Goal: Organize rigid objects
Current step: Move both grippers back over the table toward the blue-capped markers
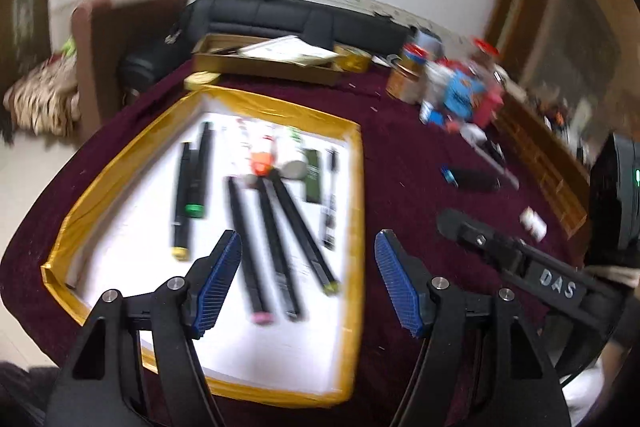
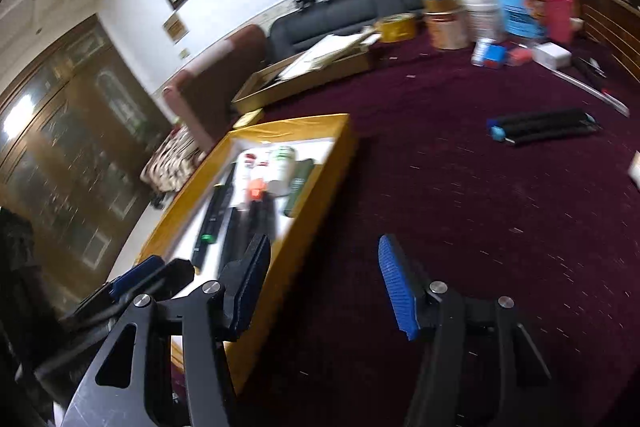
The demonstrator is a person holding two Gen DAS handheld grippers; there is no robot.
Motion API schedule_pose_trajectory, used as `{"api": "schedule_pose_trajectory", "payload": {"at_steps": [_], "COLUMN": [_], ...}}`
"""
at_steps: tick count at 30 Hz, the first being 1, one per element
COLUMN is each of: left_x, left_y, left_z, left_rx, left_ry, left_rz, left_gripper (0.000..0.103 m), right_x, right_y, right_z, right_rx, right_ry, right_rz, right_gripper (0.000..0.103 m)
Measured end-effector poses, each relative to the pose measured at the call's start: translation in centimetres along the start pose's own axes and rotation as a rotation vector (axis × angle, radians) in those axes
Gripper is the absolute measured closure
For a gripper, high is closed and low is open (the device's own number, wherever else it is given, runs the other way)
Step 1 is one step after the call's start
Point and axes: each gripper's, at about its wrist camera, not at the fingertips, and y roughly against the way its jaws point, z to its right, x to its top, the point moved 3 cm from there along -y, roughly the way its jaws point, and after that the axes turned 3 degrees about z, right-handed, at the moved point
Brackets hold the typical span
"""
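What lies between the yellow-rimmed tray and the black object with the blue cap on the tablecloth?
Only bare maroon tablecloth lies between the tray and the black object with the blue cap, as the right wrist view shows.

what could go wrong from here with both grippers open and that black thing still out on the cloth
1. The left gripper hangs open just over the long black sticks in the gold-edged tray; dropping lower may knock them out of line.
2. The right gripper sits beside the tray's wall and might clip it when swinging.
3. The black cylinder with the blue end lies far off on the maroon cloth; being round, it may roll when pinched.
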Motion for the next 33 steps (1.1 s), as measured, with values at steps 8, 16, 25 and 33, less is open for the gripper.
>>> {"api": "schedule_pose_trajectory", "payload": {"at_steps": [8,16,25,33], "left_x": [-2.0,-3.3,-4.2,-2.2], "left_y": [-0.7,-1.1,-2.2,-5.8], "left_z": [6.4,9.4,11.1,13.0], "left_rx": [-0.002,0.014,-0.012,-0.145], "left_ry": [-0.169,-0.249,-0.280,-0.225], "left_rz": [-0.061,-0.096,-0.140,-0.158], "left_gripper": [0.034,0.034,0.034,0.034], "right_x": [-0.4,-1.0,-1.4,-0.6], "right_y": [2.0,3.5,3.7,4.9], "right_z": [5.1,8.4,9.7,11.4], "right_rx": [-0.069,-0.076,-0.079,-0.121], "right_ry": [-0.076,-0.148,-0.180,-0.219], "right_rz": [0.045,0.054,0.046,0.068], "right_gripper": [0.052,0.051,0.051,0.051]}}
